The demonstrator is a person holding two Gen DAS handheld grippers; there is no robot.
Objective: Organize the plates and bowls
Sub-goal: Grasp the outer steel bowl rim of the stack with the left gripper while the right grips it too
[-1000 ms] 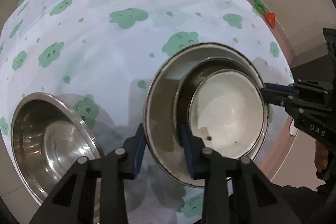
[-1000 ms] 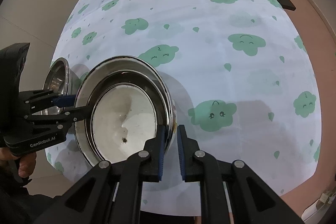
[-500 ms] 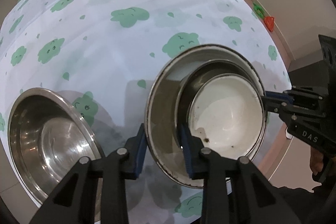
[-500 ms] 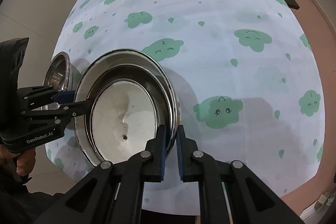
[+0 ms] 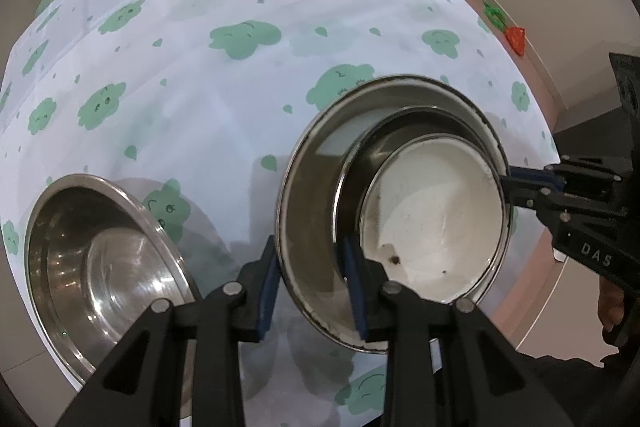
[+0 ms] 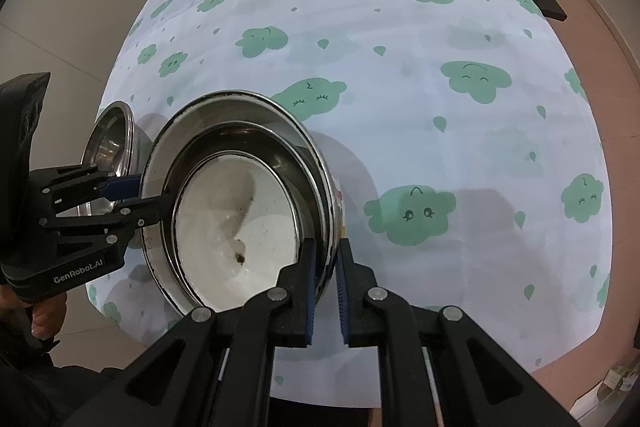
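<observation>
Comparing with a second ago, almost nothing has shifted, which is itself the news: the lift-grip is set and the carry has not begun.

The table (image 6: 400,147), under a cloud-print cloth, carries everything at the left end of its near edge, as the right wrist view shows it. There the big bowl (image 5: 308,227) sits as it did, holding the nested stack. I cannot tell whether its base rests on the cloth or hangs just clear. The spare bowl (image 5: 100,267), plain steel and empty, stands just beside it at the table's left edge, apart from the stack and not touched by either tool.

Inside the big bowl the dark bowl (image 5: 400,131) lies pushed toward the right gripper's side, and the white bowl (image 5: 432,219) lies in that.

The left gripper (image 5: 311,279) stays clamped across the stack's wall, one pad outside the big bowl and the other inside by the dark bowl's rim. The right gripper (image 6: 326,275) stays pinched nearly shut on the opposite rim.

A dark speck (image 5: 395,259) in the white bowl has not rolled, so the stack has probably kept level.

My reading: three bowls are nested, the spare bowl remains, and the stack likely goes into it or beside it next.
</observation>
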